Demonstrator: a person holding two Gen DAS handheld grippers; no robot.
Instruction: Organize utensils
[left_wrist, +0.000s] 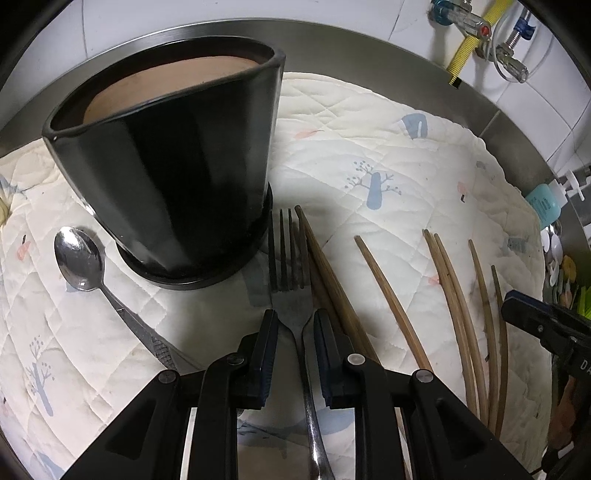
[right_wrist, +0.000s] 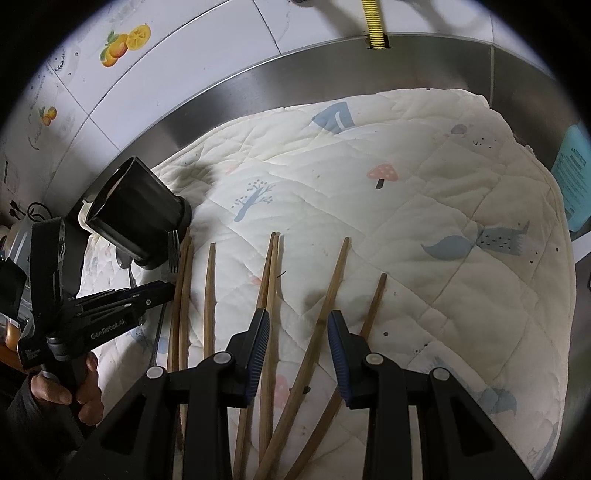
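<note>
A black pot (left_wrist: 166, 162) with a brown inside stands on the quilted mat (left_wrist: 369, 147). A steel fork (left_wrist: 291, 291) lies on the mat, tines toward the pot. My left gripper (left_wrist: 295, 317) is open, its fingers on either side of the fork's neck, not closed on it. A steel spoon (left_wrist: 79, 262) lies left of the pot. Several wooden chopsticks (left_wrist: 454, 306) lie to the right. My right gripper (right_wrist: 297, 321) is open and empty over the chopsticks (right_wrist: 332, 291). The pot (right_wrist: 136, 210) and the left gripper (right_wrist: 122, 299) show at the left of the right wrist view.
The mat lies in a steel tray whose rim (right_wrist: 258, 85) runs along the tiled wall. A yellow hose (left_wrist: 469, 44) and valves hang at the back right. A blue bottle (left_wrist: 546, 205) stands past the mat's right edge.
</note>
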